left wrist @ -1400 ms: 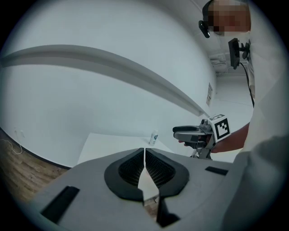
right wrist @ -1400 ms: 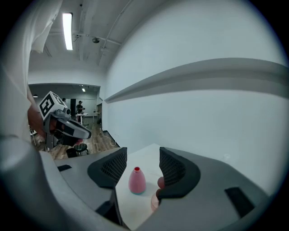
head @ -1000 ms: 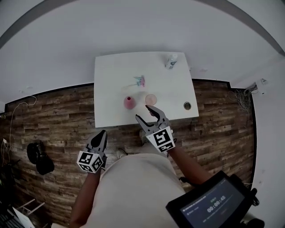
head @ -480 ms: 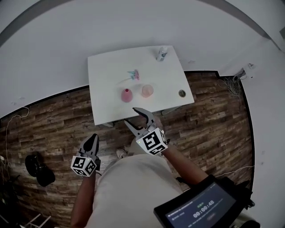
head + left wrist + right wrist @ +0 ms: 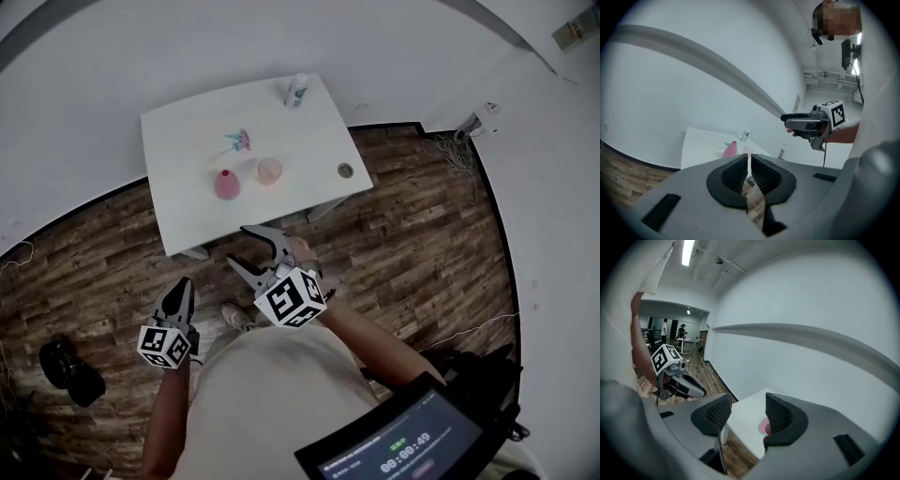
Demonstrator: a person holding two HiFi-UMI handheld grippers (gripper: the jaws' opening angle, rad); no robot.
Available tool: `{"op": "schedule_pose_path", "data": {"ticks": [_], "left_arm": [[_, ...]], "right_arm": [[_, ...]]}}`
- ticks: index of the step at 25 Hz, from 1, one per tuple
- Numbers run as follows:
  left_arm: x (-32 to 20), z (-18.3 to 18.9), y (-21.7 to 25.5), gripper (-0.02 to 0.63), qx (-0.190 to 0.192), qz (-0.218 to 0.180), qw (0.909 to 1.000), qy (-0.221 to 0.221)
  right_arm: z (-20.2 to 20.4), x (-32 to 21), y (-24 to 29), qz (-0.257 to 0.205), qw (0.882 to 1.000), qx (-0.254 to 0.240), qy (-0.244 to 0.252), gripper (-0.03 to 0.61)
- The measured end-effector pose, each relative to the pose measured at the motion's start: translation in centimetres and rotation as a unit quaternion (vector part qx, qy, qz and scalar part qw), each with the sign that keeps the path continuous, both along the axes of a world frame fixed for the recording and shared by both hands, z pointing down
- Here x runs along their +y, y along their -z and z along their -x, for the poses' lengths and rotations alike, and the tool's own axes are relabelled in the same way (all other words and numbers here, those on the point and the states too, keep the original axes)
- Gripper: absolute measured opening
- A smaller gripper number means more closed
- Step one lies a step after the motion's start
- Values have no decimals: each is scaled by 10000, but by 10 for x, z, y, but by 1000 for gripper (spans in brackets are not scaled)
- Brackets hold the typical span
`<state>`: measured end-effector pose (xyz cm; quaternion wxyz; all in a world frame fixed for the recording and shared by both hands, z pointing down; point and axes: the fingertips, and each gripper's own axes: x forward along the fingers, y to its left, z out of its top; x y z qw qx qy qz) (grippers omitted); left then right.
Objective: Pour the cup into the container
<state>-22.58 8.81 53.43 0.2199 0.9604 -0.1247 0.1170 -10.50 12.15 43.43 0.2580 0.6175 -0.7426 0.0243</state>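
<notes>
Pale cup (image 5: 270, 170), pink vessel (image 5: 226, 185): upright, adjacent, middle of tabletop (image 5: 187, 141). Left gripper (image 5: 179, 291) jaws together, right gripper (image 5: 239, 246) jaws apart, both empty, beyond near edge: fits arriving or leaving; keep clear of edge

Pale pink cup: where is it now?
Head view: the pale pink cup stands around the middle of the white table, just right of the darker pink vessel.

Bare test lab (white walls (image 5: 281, 37), plank floor (image 5: 422, 244), lone table (image 5: 183, 159)).
</notes>
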Motion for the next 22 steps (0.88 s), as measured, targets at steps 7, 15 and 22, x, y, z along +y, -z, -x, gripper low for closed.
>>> {"op": "schedule_pose_path", "data": {"ticks": [7, 15, 22], "left_arm": [[31, -24, 13, 12, -153, -207, 9997, -40], [118, -73, 26, 12, -128, -210, 9995, 175], [204, -98, 36, 18, -157, -221, 9989, 383]], "right_arm": [[-16, 36, 14, -220, 9997, 38, 104, 230], [-66, 134, 24, -381, 9992, -43, 61, 230], [-108, 232, 21, -398, 9989, -244, -19, 230]]}}
